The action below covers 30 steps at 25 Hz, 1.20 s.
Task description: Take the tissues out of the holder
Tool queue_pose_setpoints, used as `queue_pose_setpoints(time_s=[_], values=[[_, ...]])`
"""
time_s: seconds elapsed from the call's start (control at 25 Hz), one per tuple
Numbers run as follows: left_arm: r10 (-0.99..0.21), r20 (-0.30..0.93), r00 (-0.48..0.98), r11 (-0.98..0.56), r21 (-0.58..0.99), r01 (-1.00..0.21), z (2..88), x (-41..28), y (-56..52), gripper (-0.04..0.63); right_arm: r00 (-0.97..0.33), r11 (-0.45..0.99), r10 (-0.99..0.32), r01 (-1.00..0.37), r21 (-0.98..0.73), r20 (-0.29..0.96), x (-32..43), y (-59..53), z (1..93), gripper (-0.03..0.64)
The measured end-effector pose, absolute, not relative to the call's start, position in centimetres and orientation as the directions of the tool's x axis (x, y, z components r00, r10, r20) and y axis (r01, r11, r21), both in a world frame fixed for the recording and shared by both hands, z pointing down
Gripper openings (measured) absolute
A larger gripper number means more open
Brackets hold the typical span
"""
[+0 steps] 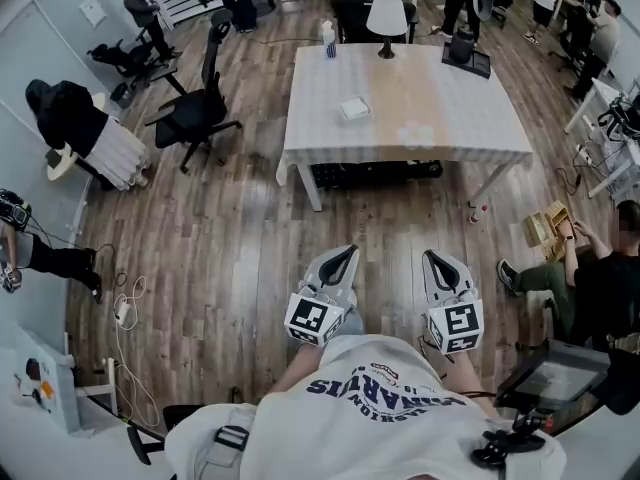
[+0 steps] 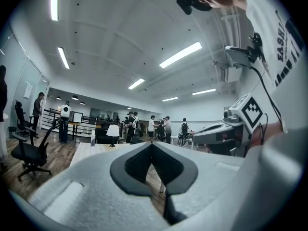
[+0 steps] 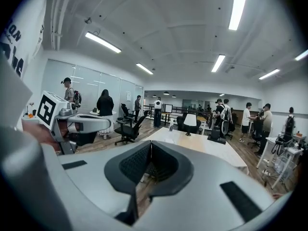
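The tissue holder (image 1: 353, 109), a small white square box, lies on the left half of a white-clothed table (image 1: 400, 154) some way ahead across the wooden floor. My left gripper (image 1: 347, 252) and right gripper (image 1: 432, 257) are held side by side in front of the person's chest, pointing at the table and well short of it. In the left gripper view the left gripper (image 2: 152, 143) has its jaws meeting with nothing between them. In the right gripper view the right gripper (image 3: 151, 142) is likewise shut and empty.
On the table's far edge stand a white lamp (image 1: 386, 16), a bottle (image 1: 329, 38) and a black device (image 1: 466, 52). A black office chair (image 1: 200, 108) stands left of the table. A person (image 1: 590, 278) sits on the floor at the right. Cables (image 1: 125, 313) lie at the left.
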<state>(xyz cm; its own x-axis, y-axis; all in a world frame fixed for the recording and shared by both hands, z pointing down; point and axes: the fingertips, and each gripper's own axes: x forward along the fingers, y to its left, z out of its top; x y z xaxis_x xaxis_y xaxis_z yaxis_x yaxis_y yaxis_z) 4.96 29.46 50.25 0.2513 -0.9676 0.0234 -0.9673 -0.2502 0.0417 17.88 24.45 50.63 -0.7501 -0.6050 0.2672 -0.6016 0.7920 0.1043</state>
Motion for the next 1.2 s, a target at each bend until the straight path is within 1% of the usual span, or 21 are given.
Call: queue_pose_setpoints(time_s=[0.36, 0.72, 0.92, 1.2], values=[[-0.957, 0.039, 0.287, -0.285, 0.044, -0.957, 50.1, -1.5, 23.4, 0.002, -0.754, 0.791, -0.605, -0.606, 0.085, 0.255, 10.0, 18.8, 49.1, 0.008], [-0.950, 0.057, 0.306, -0.304, 0.034, -0.952, 50.9, -6.2, 20.0, 0.002, -0.748, 0.780, -0.618, -0.622, 0.068, 0.243, 5.2, 15.4, 49.8, 0.008], [-0.948, 0.074, 0.311, -0.308, 0.043, -0.950, 51.7, -7.8, 19.0, 0.002, -0.744, 0.778, -0.620, -0.624, 0.072, 0.248, 4.0, 14.7, 50.1, 0.008], [-0.938, 0.083, 0.335, -0.333, 0.037, -0.942, 51.7, -7.9, 16.6, 0.002, -0.724, 0.756, -0.640, -0.653, 0.045, 0.258, 4.3, 12.2, 51.1, 0.008]])
